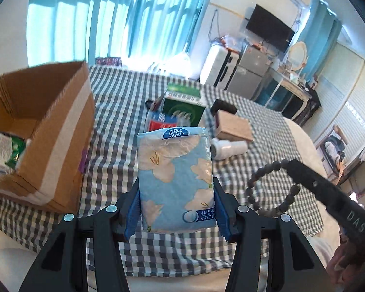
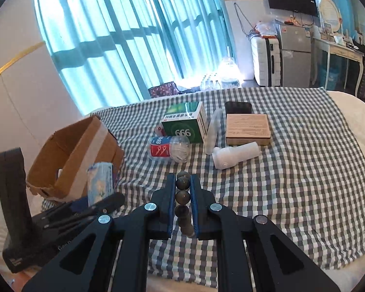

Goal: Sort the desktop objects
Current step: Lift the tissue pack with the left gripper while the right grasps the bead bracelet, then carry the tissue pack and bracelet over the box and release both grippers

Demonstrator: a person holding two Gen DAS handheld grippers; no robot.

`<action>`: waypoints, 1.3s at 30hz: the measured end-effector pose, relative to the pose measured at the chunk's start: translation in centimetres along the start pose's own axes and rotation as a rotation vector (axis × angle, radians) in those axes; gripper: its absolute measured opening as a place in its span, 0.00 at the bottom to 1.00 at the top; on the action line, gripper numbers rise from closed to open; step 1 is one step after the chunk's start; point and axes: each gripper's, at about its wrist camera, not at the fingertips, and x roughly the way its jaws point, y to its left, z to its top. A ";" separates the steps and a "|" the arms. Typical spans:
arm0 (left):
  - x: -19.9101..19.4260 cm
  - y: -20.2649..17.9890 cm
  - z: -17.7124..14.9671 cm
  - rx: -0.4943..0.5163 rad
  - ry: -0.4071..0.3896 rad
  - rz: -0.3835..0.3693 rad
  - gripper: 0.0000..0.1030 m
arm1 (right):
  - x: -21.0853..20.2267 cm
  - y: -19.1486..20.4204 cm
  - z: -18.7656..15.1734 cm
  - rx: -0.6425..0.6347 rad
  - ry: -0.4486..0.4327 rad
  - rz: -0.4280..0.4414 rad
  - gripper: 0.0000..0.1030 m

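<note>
Left tool (image 1: pixel 176 202) clamps tissue pack (image 1: pixel 175 180) | right tool (image 2: pixel 183 189) clamps bead bracelet (image 2: pixel 183 197)

Left gripper (image 1: pixel 176 209) clamps blue floral tissue pack (image 1: pixel 175 177) upright; open brown cardboard box (image 1: pixel 51 131) left; dark bead bracelet (image 1: pixel 270 187) right.

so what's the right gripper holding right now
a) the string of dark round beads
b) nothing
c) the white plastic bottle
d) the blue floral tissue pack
a: the right gripper has its blue-padded fingers shut on the string of dark round beads, while the blue floral tissue pack sits in the left gripper.
</note>
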 end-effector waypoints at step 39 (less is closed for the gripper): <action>-5.1 22.5 5.8 -0.266 -0.032 0.198 0.52 | 9.6 23.3 6.5 -0.294 0.051 0.323 0.11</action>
